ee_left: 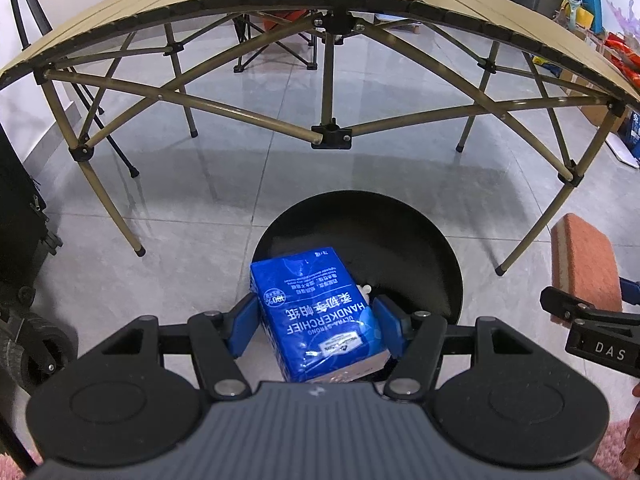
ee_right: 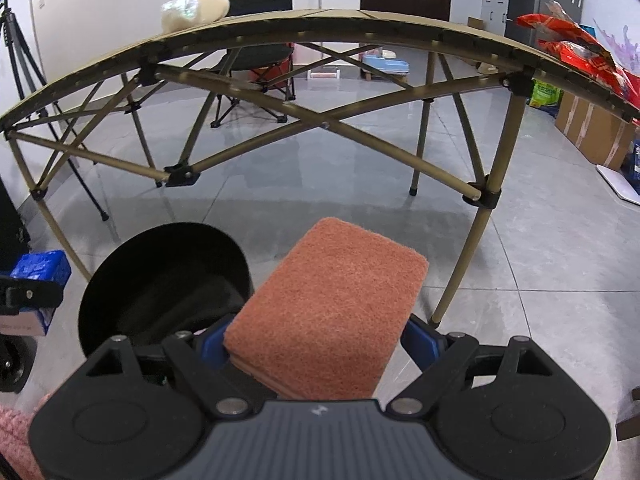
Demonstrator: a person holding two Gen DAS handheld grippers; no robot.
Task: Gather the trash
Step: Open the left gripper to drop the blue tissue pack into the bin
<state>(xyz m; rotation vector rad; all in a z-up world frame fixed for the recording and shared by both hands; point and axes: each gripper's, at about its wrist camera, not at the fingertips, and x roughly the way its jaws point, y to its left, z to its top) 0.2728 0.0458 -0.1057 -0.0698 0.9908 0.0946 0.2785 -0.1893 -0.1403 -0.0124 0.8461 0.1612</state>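
Here the drop turns on which load already hangs over the bin (ee_left: 360, 240). In the left wrist view the left gripper (ee_left: 316, 320) is clamped on the tissue pack (ee_left: 316, 312), its blue pads pressing the pack's two long sides; the pack's long axis runs up the frame, away from the fingers, and its far end overlaps the bin's dark mouth at lower centre. In the right wrist view the right gripper (ee_right: 320, 344) is closed on the sponge (ee_right: 332, 304), held by its long sides with its length pointing up the frame, but the bin (ee_right: 160, 276) lies to the lower left of it, beside the sponge and not under it. So the left hand is the nearer: I judge the pack can be released almost where it is, while the sponge must first travel leftward in its frame to clear the rim.
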